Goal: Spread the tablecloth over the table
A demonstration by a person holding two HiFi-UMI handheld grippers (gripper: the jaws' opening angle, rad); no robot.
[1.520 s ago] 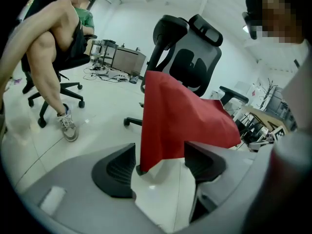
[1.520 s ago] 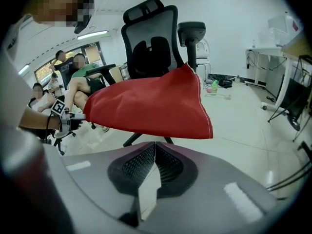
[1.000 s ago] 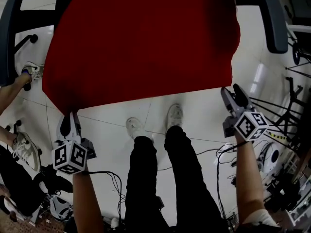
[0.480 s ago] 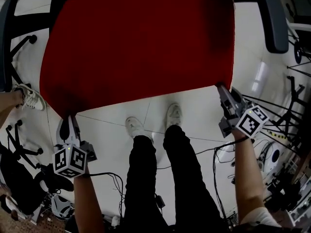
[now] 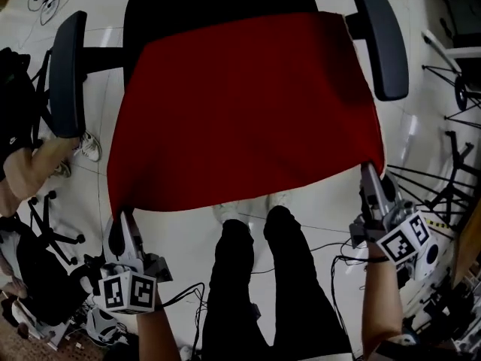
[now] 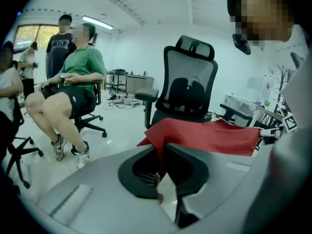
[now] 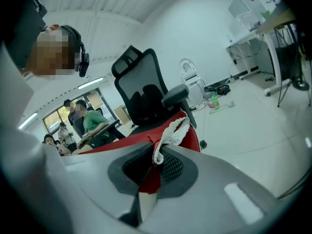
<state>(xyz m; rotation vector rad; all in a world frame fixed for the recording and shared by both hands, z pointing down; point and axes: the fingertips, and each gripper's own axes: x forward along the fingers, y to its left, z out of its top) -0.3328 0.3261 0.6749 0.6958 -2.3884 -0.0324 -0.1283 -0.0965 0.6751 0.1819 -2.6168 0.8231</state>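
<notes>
A black office chair (image 5: 376, 40) stands ahead. The red tablecloth (image 5: 240, 111) spreads over its seat, with its near edge stretched between both grippers. The left gripper (image 5: 120, 228) is clamped on the near left corner. The right gripper (image 5: 371, 183), its jaws just closed, pinches the near right corner.

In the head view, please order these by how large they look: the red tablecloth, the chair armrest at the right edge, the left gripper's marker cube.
1. red tablecloth, clearly largest.
2. chair armrest.
3. marker cube of the left gripper, smallest although nearest the camera.
</notes>
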